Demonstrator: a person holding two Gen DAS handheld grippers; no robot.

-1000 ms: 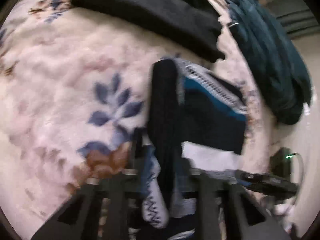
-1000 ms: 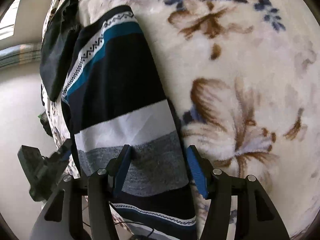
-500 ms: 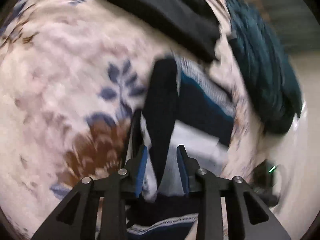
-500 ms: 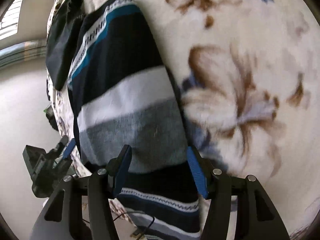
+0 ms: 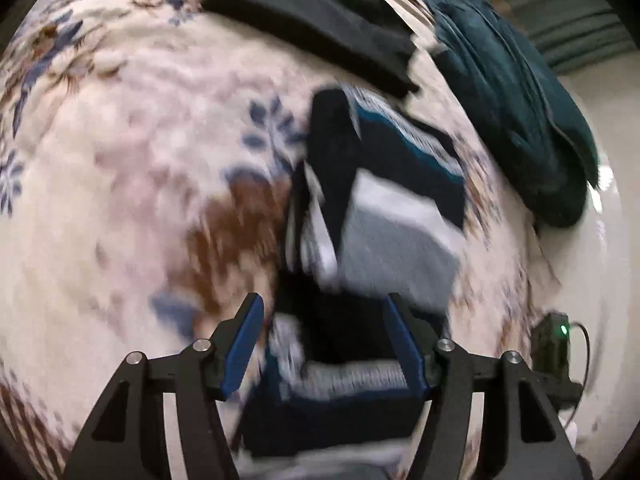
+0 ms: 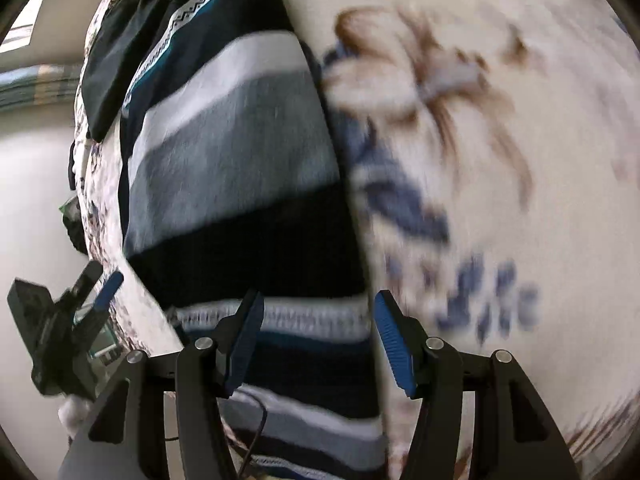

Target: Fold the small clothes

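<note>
step: mid-fold on striped sweater [image 6: 236, 152], likely between grasps; judged, not certain
sweater position: lying on floral blanket [image 6: 500, 120], partly folded, dark sleeve or side panel laid over the body in left view [image 5: 336, 160]; near hem hanging toward the cameras
left gripper [image 5: 324, 344]: wide open, holding nothing, fingers straddling the near hem area, contact unclear from blur
right gripper [image 6: 318, 344]: wide open, nothing clamped, hovering over patterned hem band [image 6: 312, 314]
next move: probably pinching both near hem corners and carrying them toward the collar end; needs a flat, even grip so layers stay aligned
risk: folded sleeve slipping out when the hem lifts
containers: none visible
other cloth: black folded garment [image 5: 320, 20] and teal garment [image 5: 516, 100] on blanket beyond the sweater, apart from it
blur: heavy in both views, fine detail unreadable
</note>
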